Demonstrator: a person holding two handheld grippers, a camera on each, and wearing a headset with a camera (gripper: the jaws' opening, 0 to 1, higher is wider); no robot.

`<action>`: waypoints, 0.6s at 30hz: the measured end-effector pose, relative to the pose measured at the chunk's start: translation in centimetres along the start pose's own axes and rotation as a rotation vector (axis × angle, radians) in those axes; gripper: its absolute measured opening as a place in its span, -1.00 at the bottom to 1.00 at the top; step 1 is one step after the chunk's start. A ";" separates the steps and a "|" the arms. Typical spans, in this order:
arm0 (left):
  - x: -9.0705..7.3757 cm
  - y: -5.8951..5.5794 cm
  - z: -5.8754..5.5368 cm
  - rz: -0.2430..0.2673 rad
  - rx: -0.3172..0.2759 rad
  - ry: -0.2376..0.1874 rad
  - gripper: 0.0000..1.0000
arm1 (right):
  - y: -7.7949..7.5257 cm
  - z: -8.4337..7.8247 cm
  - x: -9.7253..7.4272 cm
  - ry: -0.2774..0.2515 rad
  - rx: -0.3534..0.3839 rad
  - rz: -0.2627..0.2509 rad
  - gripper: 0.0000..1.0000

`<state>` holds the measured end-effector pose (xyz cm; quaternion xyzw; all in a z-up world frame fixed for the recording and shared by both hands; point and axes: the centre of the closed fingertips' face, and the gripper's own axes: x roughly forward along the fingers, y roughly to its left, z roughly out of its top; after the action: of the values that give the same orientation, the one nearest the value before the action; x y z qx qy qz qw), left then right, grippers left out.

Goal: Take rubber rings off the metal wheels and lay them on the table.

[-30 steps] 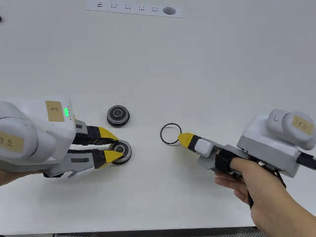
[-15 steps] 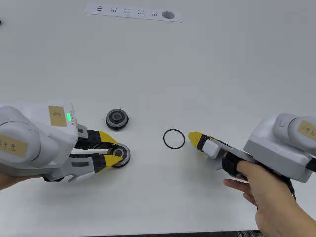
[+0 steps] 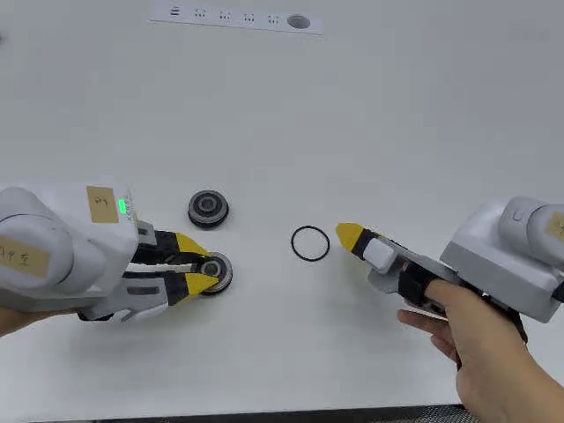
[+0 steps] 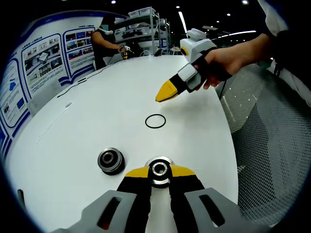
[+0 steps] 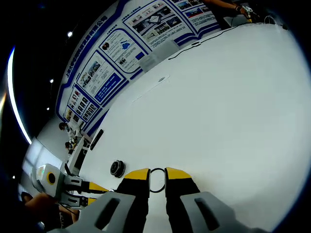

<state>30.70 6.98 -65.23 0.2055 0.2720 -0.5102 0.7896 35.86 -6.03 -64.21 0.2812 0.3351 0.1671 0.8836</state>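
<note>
Left gripper (image 3: pixel 210 264) clamps a metal wheel (image 3: pixel 220 272) near the loose rubber ring (image 3: pixel 310 244). Right gripper (image 3: pixel 346 234), slightly parted and empty, sits beside that ring; a careless swing could drag it.

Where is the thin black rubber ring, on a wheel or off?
Off: the thin black rubber ring lies flat on the white table.

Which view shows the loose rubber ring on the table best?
The head view: the rubber ring shows from above as a full circle, flat on the table, untouched. The left gripper view shows it small and flattened. In the right gripper view the jaw tips partly cover it.
</note>
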 end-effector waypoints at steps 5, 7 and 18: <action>0.1 0.0 0.0 -0.006 0.027 0.021 -0.73 | 2.0 0.1 0.3 0.010 0.041 0.061 -0.76; 0.2 -0.1 0.1 -0.013 0.049 0.039 -0.73 | 2.8 0.3 0.5 0.005 0.051 0.086 -0.75; 0.1 0.0 0.0 -0.030 0.040 0.050 -0.74 | 6.5 -2.5 1.2 0.119 0.048 0.249 -0.72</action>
<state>30.71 6.90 -65.33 0.2296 0.2845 -0.5220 0.7706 34.26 0.64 -62.37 0.3311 0.3532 0.2837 0.8277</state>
